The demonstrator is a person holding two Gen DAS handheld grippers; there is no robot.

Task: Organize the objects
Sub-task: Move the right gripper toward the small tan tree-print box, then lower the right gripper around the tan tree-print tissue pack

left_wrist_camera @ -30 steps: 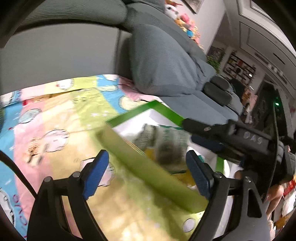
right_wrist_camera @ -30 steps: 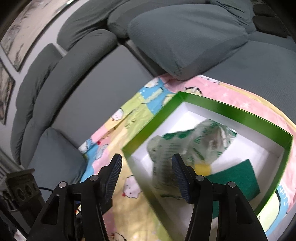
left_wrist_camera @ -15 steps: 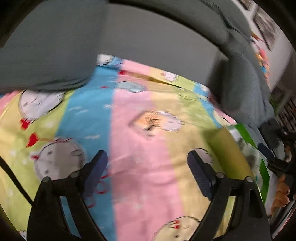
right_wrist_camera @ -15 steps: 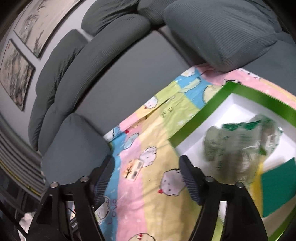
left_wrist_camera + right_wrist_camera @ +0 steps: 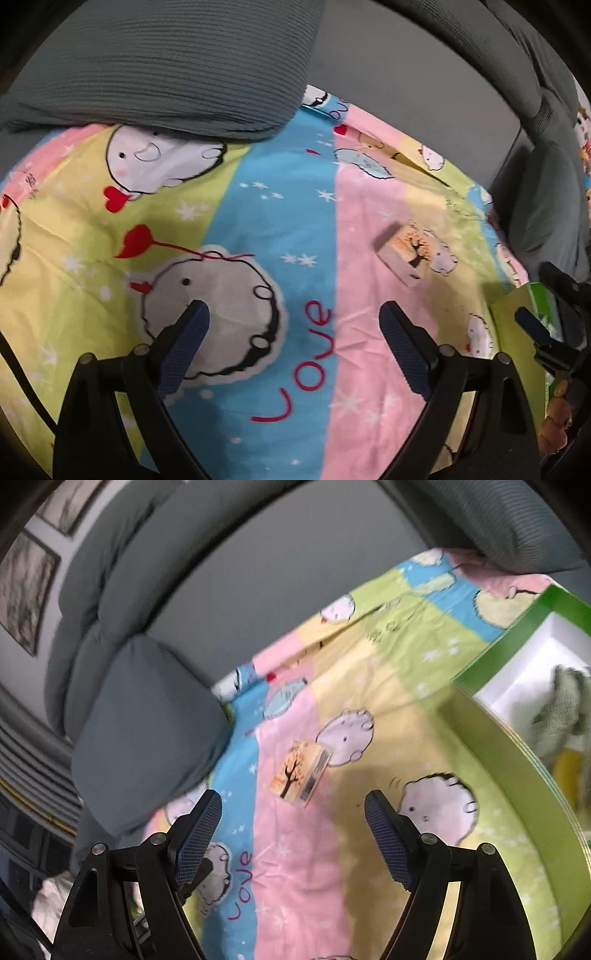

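Below both pairs of jaws, a soft cotton sheet (image 5: 303, 229) is spread, printed in pastel stripes of yellow, blue and pink, with round white cartoon animals, red hearts and the word "Love" in red. It is laid over the ribbed grey seat of a sofa (image 5: 258, 561).

The left gripper (image 5: 291, 314) is seen with its two black arms spread wide, nothing between them. Its fingers (image 5: 192, 328) are faced with dark blue, finely dimpled pads. A plump grey cushion (image 5: 166, 62) of ribbed fabric is found well beyond the jaws, resting on the sheet's far edge.

A small flat rectangular card box (image 5: 404, 254), printed with an orange-leaved tree, is lying on the pink stripe, ahead of the left jaws and off to their right, apart from them.

The right gripper (image 5: 293, 805) is likewise held wide, empty, with the same blue textured pads. The same small box (image 5: 301, 773) is seen just ahead of these jaws, between their lines, untouched.

To the right of the right jaws, a shallow square cardboard tray (image 5: 517, 746) with glossy green walls and a white floor is placed on the sheet. A crumpled, translucent green-printed plastic bag (image 5: 561, 709) is lying inside it, blurred.
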